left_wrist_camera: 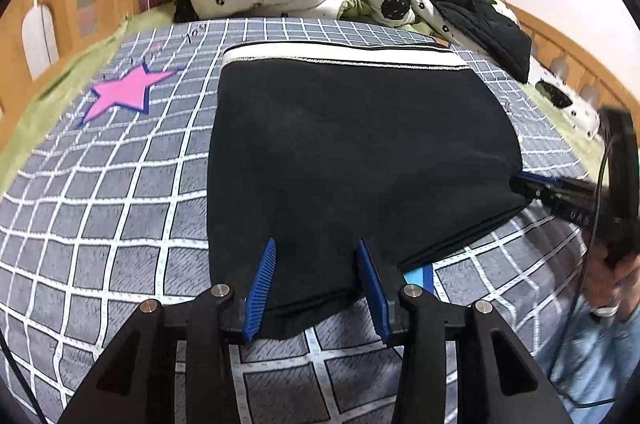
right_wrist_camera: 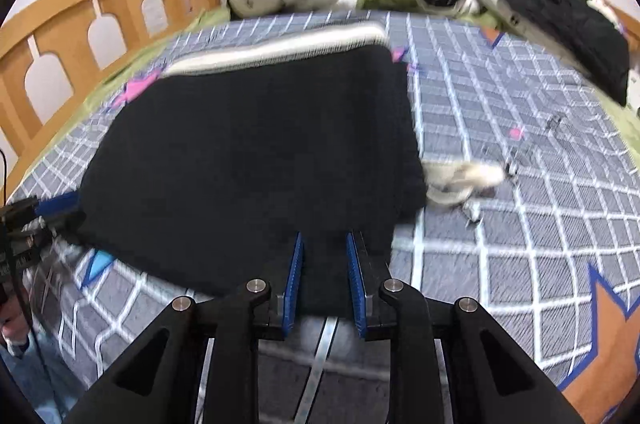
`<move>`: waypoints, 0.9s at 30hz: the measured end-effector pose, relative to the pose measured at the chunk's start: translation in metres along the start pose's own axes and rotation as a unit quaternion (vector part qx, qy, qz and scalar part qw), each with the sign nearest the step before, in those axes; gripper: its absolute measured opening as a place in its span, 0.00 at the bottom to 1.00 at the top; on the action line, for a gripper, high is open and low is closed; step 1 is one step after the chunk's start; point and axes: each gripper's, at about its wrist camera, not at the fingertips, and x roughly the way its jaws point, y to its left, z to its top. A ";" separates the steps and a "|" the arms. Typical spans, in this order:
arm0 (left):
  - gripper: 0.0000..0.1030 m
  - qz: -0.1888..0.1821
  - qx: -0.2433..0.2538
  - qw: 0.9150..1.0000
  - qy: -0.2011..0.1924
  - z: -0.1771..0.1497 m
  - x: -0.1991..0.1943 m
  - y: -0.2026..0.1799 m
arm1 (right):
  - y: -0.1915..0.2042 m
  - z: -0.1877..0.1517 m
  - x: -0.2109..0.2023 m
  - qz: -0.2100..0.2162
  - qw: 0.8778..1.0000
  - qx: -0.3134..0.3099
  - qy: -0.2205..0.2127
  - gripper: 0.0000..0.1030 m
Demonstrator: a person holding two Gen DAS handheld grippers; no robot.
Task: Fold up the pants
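Black pants (left_wrist_camera: 360, 152) lie folded on a checked bed (left_wrist_camera: 120, 204). The left gripper (left_wrist_camera: 316, 284) has its fingers apart, releasing the near edge. The right gripper (right_wrist_camera: 324, 284) fingers stand slightly apart over the hem; I cannot tell whether they pinch it.

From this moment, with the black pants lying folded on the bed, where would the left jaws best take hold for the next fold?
Probably the near hem of the black pants, at its left corner, coming in from the near side low along the checked bedspread. That edge lies flat and free between the open left gripper, while the white waistband is farthest away.
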 end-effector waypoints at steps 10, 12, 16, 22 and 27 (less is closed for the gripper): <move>0.39 -0.003 -0.020 1.000 0.020 0.013 -0.002 0.008 | -0.004 0.033 -0.028 -0.007 0.999 -0.022 -0.044 0.22; 0.39 0.000 -0.021 1.000 0.021 0.015 -0.002 0.009 | -0.005 0.046 -0.030 -0.020 0.998 -0.032 -0.057 0.25; 0.39 0.019 -0.026 0.999 0.005 0.020 -0.006 0.017 | -0.007 0.077 -0.037 -0.038 0.994 -0.037 -0.090 0.27; 0.39 0.064 -0.029 0.997 -0.043 0.069 -0.006 0.031 | -0.025 0.124 -0.030 -0.040 0.992 -0.001 -0.117 0.28; 0.39 0.054 -0.027 0.997 -0.043 0.124 0.024 0.024 | -0.022 0.155 0.003 -0.013 0.995 0.006 -0.102 0.26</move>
